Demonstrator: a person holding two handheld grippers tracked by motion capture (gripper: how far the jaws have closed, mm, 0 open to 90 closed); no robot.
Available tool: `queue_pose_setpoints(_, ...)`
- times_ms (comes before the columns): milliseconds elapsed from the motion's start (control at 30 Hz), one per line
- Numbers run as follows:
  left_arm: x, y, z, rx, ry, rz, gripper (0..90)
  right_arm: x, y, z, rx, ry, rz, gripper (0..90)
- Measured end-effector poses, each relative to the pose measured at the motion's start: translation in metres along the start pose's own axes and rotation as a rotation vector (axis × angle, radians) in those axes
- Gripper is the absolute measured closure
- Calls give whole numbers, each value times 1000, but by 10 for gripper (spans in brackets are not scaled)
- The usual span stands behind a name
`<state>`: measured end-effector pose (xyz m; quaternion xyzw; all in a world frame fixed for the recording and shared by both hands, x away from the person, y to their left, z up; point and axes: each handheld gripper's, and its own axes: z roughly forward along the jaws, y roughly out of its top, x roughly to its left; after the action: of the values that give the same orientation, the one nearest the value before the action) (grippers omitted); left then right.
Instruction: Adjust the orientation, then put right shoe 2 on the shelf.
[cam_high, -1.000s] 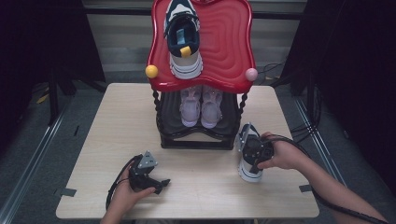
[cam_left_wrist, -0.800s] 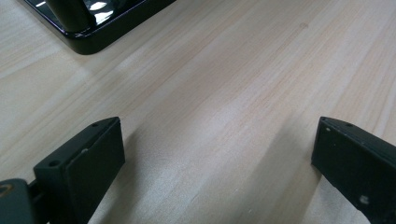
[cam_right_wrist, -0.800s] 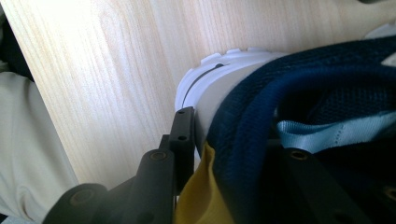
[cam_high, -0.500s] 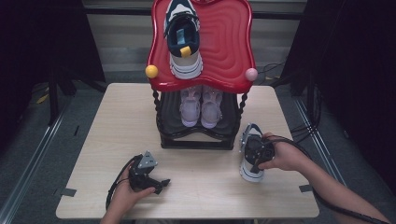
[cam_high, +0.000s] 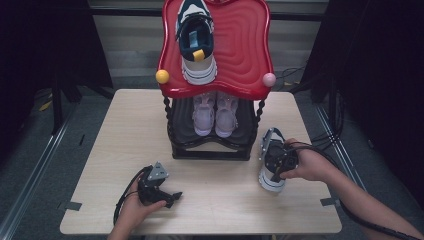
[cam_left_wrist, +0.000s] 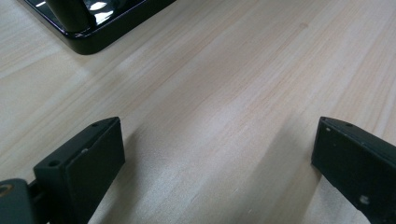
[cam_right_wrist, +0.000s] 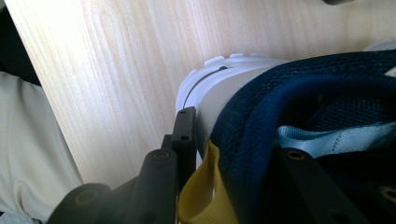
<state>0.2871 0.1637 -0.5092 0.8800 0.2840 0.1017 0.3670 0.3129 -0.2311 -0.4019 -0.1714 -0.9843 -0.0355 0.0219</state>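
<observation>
Slightly shifted, the right gripper (cam_high: 276, 161) has just closed onto the shoe (cam_high: 270, 176) heel collar, securing it for lifting; left gripper (cam_high: 159, 192) rests open on the table (cam_high: 220, 200).

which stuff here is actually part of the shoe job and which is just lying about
In the job:
- navy shoe, its heel collar clamped in the right tool
- matching navy shoe on the red top shelf

Lying about:
- pale pink pair on the lower shelf
- left tool, open, resting on the table
</observation>
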Motion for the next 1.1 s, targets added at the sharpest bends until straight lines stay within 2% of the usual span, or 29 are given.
queue_pose_setpoints(33, 0, 0, 0, 0, 0, 0, 21, 1, 0, -2, 4, 3, 8, 701)
queue_pose_setpoints(233, 0, 0, 0, 0, -1, 0, 21, 1, 1, -11, 1, -11, -20, 701)
queue_pose_setpoints(267, 0, 0, 0, 0, 0, 0, 21, 3, 1, -13, 5, -11, -3, 701)
queue_pose_setpoints(300, 0, 0, 0, 0, -1, 0, 21, 2, 1, -14, -2, -14, -20, 701)
queue_pose_setpoints(467, 0, 0, 0, 1, -4, 0, 21, 3, 0, -23, 1, -11, -13, 701)
queue_pose_setpoints(500, 0, 0, 0, 0, -1, 0, 21, 5, 0, -25, 17, -14, 9, 701)
queue_pose_setpoints(533, 0, 0, 0, 0, 0, 0, 21, 5, 0, -27, 15, -14, 7, 701)
queue_pose_setpoints(567, 0, 0, 0, 2, 0, -1, 21, 3, 0, -27, -5, -16, -20, 701)
queue_pose_setpoints(767, 0, 0, 0, -1, -1, 0, 21, 7, -1, -39, 4, -18, -9, 701)
queue_pose_setpoints(900, 0, 0, 0, -1, 0, 0, 21, 8, -1, -48, -1, -21, -20, 701)
queue_pose_setpoints(967, 0, 0, 0, 1, 1, -1, 21, 8, 0, -54, -1, -27, -41, 701)
queue_pose_setpoints(1100, 0, 0, 0, 0, 0, 1, 21, 12, 0, -68, 10, -32, -10, 701)
